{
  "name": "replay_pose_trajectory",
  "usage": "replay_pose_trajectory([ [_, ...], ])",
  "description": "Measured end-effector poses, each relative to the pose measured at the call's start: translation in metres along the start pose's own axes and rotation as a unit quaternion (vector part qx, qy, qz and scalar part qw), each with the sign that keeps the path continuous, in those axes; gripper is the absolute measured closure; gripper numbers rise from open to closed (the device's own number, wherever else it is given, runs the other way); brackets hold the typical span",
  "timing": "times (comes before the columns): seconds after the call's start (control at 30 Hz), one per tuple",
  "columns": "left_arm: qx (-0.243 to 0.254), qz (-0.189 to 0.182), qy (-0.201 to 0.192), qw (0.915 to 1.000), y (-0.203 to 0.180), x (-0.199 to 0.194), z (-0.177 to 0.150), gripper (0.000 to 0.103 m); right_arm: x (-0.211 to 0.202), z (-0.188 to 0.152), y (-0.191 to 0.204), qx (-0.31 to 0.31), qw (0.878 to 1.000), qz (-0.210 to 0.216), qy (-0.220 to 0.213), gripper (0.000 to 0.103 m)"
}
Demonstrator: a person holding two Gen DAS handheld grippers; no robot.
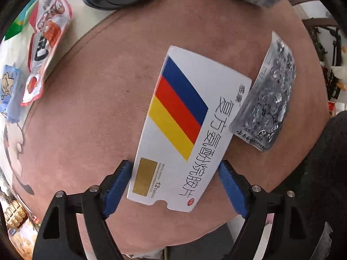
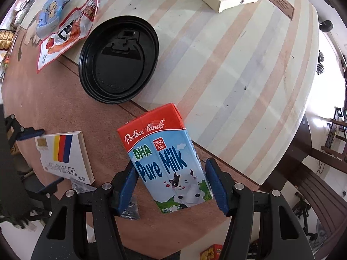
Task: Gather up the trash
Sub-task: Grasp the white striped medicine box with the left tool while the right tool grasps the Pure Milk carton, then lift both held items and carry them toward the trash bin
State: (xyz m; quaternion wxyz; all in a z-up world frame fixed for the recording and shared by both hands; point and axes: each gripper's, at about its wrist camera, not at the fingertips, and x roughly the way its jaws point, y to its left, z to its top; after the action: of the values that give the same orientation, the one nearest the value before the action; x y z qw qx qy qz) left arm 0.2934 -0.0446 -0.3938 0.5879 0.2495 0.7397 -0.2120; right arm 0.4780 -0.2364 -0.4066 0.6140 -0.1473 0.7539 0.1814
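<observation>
My left gripper (image 1: 175,186) straddles the near end of the white medicine box (image 1: 184,117) with blue, red and yellow stripes. In the left wrist view the left pad looks to be touching the box edge and the right pad sits just beside the other edge; whether I am really squeezing it I cannot tell. The box lies flat on the brown tabletop (image 1: 97,108), and a silver pill strip (image 1: 266,95) lies against its side at 3 o'clock.

My right gripper (image 2: 171,182) is clenched on the milk carton (image 2: 167,156), both blue pads pressed to its sides, the red top pointing to 12 o'clock.

So I judge the collecting is only begun: one piece is in hand and one is framed. Still lying out are the black lid (image 2: 119,60) at 11 o'clock from the carton, and the snack wrapper (image 2: 71,28) and small blue packet (image 2: 51,13) farther off toward 10 o'clock. I see no bin in either view.
</observation>
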Motion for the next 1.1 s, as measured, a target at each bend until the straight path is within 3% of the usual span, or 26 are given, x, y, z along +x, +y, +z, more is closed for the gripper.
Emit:
replay_pose_trajectory([
  [0.07,-0.018,0.005,-0.011,0.9998,-0.003,-0.001,0.003,0.023,0.005,-0.003,-0.002,0.000,1.000,-0.003,0.001,0.039],
  [0.13,-0.090,-0.015,-0.028,0.9954,0.007,-0.004,0.000,0.024,0.007,-0.001,0.002,0.001,1.000,-0.005,-0.001,0.039],
  [0.2,-0.154,-0.020,-0.044,0.9869,0.018,-0.008,-0.007,0.024,0.007,-0.001,0.004,0.003,1.000,-0.005,-0.008,0.039],
  [0.23,-0.200,-0.020,-0.052,0.9783,0.026,-0.009,-0.012,0.024,0.007,-0.003,0.005,0.005,1.000,-0.003,-0.011,0.039],
  [0.27,-0.270,-0.031,-0.058,0.9606,0.037,-0.011,-0.021,0.024,0.007,-0.003,0.006,0.007,1.000,-0.002,-0.014,0.039],
  [0.3,-0.315,-0.046,-0.062,0.9459,0.044,-0.011,-0.029,0.024,0.006,-0.005,0.007,0.008,1.000,0.001,-0.018,0.039],
  [0.4,-0.442,-0.110,-0.064,0.8880,0.059,-0.005,-0.049,0.024,0.006,-0.004,0.013,0.005,1.000,0.009,-0.015,0.039],
  [0.47,-0.471,-0.124,-0.069,0.8707,0.060,-0.002,-0.048,0.023,0.009,-0.002,0.016,0.007,1.000,0.013,-0.011,0.039],
  [0.67,-0.477,-0.104,-0.050,0.8715,0.057,0.009,-0.021,0.014,0.021,0.001,0.023,0.000,1.000,-0.009,-0.005,0.038],
  [0.8,-0.457,-0.063,-0.054,0.8856,0.032,0.008,-0.004,0.014,0.025,-0.003,0.033,-0.007,0.999,-0.030,-0.010,0.038],
  [0.83,-0.456,-0.049,-0.062,0.8868,0.028,0.005,0.001,0.019,0.027,-0.003,0.036,-0.007,0.999,-0.032,-0.012,0.038],
  [0.9,-0.459,-0.058,-0.079,0.8829,0.019,0.001,0.008,0.029,0.028,-0.007,0.040,-0.010,0.999,-0.043,-0.020,0.044],
  [1.1,-0.474,-0.041,-0.101,0.8736,0.009,-0.015,0.016,0.029,0.014,-0.023,0.052,-0.007,0.998,-0.033,-0.048,0.045],
])
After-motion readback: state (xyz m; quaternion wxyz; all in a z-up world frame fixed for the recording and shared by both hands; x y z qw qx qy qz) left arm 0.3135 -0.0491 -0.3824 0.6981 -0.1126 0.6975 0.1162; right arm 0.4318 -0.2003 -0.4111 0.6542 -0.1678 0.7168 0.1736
